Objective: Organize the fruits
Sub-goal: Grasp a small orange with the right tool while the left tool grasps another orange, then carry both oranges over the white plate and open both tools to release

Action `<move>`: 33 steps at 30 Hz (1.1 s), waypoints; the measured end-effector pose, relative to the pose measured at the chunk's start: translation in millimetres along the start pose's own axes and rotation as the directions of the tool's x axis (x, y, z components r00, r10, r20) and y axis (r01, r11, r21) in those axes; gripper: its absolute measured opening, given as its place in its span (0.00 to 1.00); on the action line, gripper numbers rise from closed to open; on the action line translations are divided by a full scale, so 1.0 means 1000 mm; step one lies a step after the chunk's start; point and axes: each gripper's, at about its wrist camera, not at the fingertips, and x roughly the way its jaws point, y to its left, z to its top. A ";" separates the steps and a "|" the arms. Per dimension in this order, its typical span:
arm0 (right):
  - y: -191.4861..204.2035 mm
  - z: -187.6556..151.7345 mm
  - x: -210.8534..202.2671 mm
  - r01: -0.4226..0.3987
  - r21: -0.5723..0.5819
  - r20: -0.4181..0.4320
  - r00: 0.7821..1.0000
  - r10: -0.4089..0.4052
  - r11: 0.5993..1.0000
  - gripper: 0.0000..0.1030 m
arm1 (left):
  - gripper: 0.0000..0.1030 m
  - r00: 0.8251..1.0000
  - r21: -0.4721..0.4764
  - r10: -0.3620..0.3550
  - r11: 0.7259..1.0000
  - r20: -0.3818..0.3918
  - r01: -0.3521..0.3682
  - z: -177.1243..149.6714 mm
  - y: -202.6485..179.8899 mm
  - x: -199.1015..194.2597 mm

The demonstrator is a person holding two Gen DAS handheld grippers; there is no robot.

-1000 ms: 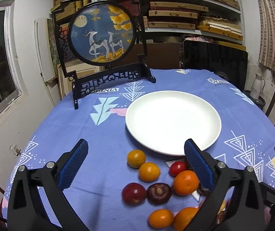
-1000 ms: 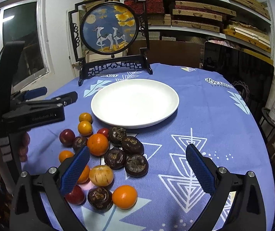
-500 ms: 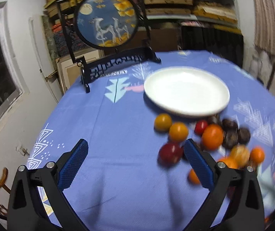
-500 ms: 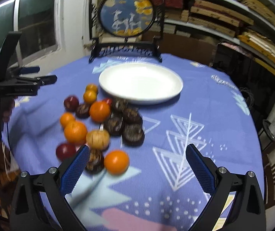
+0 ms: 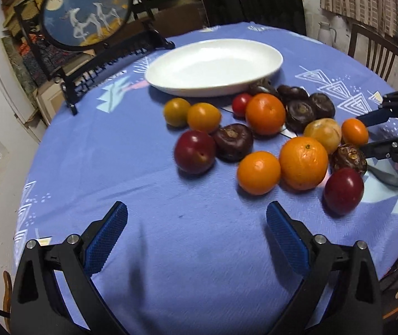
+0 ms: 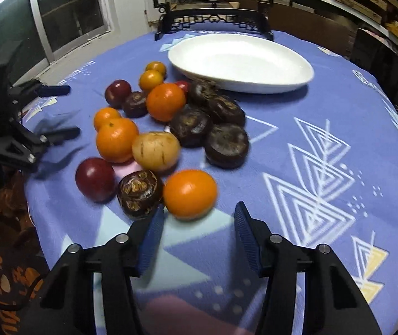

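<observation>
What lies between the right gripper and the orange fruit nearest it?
Nothing visible. The right gripper, jaws closing with nothing between the pads, sits just short of the orange fruit on bare tablecloth. A dark brown fruit touches the orange's left side, close to the left finger. The plate beyond is empty.

Dim warm indoor light; soft shadows under fruit; slight motion blur; fisheye bending, dark vignette corners.

Left hand-held gripper gapes wide — right hand-held gripper is closing, both tilted downward.
</observation>
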 end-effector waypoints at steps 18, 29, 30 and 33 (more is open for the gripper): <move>-0.016 -0.005 -0.011 -0.033 0.077 0.013 0.999 0.032 0.996 0.39 | 0.77 0.997 0.007 -0.076 0.997 0.003 0.076 0.038 -0.020 0.028; -0.016 -0.006 -0.020 -0.036 0.084 0.038 0.999 0.033 0.996 0.39 | 0.31 0.982 -0.049 -0.186 0.982 -0.014 0.185 0.031 -0.016 0.012; -0.017 -0.006 -0.020 -0.034 0.088 0.042 0.999 0.030 0.996 0.39 | 0.31 0.983 -0.059 -0.185 0.981 -0.017 0.184 0.029 -0.014 0.010; -0.018 -0.008 -0.020 -0.036 0.087 0.034 0.999 0.033 0.996 0.39 | 0.31 0.982 -0.049 -0.186 0.982 -0.028 0.184 0.027 -0.011 0.008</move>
